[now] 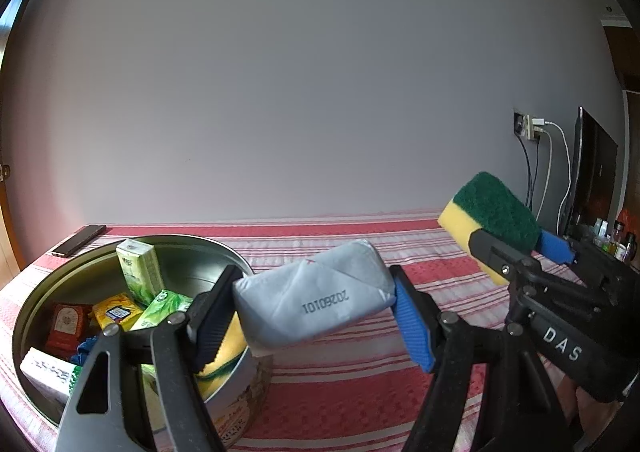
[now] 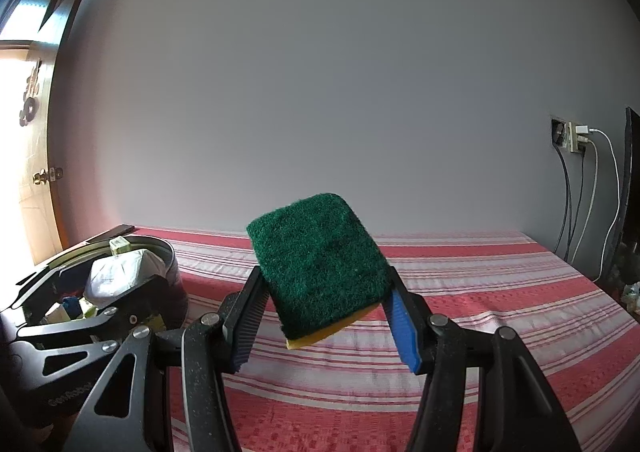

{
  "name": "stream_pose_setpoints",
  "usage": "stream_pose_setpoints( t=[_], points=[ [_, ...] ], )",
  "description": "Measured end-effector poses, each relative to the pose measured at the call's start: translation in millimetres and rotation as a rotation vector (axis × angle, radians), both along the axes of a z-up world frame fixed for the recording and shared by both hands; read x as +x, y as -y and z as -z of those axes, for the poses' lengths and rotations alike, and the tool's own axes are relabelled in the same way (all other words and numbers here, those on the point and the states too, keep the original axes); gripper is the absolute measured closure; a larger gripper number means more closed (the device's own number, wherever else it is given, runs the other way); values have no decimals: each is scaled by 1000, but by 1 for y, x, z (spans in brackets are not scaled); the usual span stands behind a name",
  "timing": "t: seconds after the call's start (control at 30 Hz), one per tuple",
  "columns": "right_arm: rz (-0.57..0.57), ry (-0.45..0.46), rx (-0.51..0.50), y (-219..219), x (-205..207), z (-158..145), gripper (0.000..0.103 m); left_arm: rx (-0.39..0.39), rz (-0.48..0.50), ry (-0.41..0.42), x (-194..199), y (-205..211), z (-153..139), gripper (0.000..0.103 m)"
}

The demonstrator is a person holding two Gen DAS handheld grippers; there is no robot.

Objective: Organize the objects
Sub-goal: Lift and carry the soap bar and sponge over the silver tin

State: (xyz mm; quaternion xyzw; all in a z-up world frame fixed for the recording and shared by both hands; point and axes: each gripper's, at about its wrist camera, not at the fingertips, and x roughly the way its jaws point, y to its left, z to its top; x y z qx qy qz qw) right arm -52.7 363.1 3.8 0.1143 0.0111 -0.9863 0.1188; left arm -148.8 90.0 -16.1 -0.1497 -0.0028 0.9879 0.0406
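Up front the left gripper (image 1: 316, 312) is clamped on a grey soft pack (image 1: 316, 298), held in the air just beside the rim of the round metal tin (image 1: 224, 252) that's already full of little boxes. The right gripper (image 2: 326, 316) is squeezing a green-and-yellow sponge (image 2: 320, 264) above the red striped cloth (image 2: 460, 292), well off to the tin's right.

Surroundings: plain grey wall (image 2: 320, 72) and striped bedcover.
The red-and-white striped cover (image 2: 460, 292) spreads beneath and beyond the claws. A dark phone (image 1: 79, 240) lies far left. Wall socket (image 2: 570, 138) with hanging cables (image 2: 592, 204) sits far right; a wooden door (image 2: 28, 140) stands left.
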Motion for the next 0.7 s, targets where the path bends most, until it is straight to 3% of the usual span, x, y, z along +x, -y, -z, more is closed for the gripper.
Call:
stream_pose_setpoints(
  t=[0.7],
  points=[
    [-54,0,-5,15,-8,3,44,27,-17,-19,10,22,-1,30]
  ],
)
